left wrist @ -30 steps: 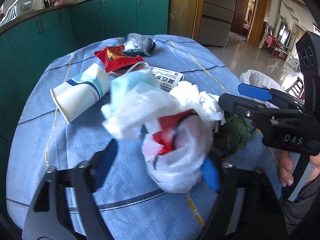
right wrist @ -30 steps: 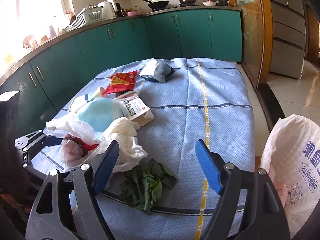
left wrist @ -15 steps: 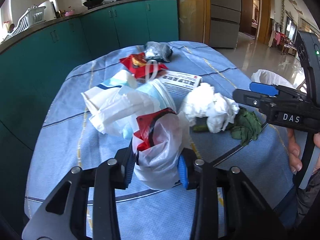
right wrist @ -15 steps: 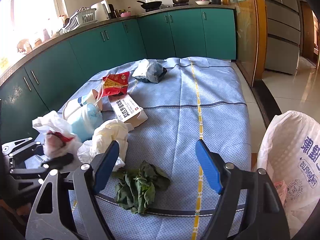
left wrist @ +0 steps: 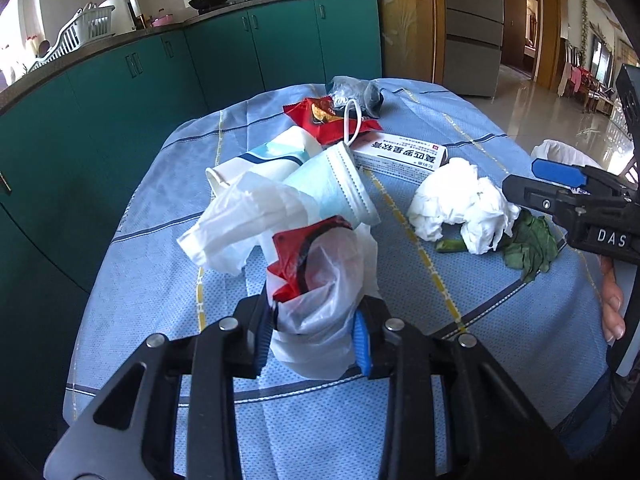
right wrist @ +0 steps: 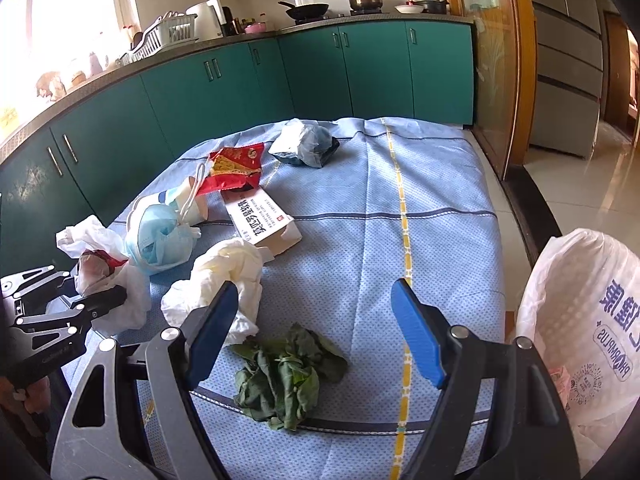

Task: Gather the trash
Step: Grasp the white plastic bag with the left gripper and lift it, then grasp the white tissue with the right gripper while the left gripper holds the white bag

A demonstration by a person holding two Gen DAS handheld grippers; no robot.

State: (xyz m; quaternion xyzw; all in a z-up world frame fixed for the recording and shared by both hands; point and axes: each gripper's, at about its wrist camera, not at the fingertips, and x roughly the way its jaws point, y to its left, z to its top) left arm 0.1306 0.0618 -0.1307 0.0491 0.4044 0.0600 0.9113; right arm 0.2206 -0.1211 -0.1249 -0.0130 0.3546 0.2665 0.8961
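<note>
- Nearest the left tongs (left wrist: 314, 330), at the near edge of the bench (left wrist: 160, 280): a crumpled white plastic bag (left wrist: 320, 280) with red wrapper inside, pinched between both blue pads; these jaws have just been closing on it.
- Beyond that bag: face mask (left wrist: 332, 188), paper cup (left wrist: 256, 160), medicine box (left wrist: 400, 154), red snack packet (left wrist: 320, 114).
- Right of that bag: white tissue wad (left wrist: 460, 204) and wilted green leaves (right wrist: 280, 376).
- Right tongs (right wrist: 316, 336): jaws apart, empty, above the leaves.
- Step in hand: first pickup secured. Next: carry the bag right to the white trash bag (right wrist: 588, 320) off the bench edge.
</note>
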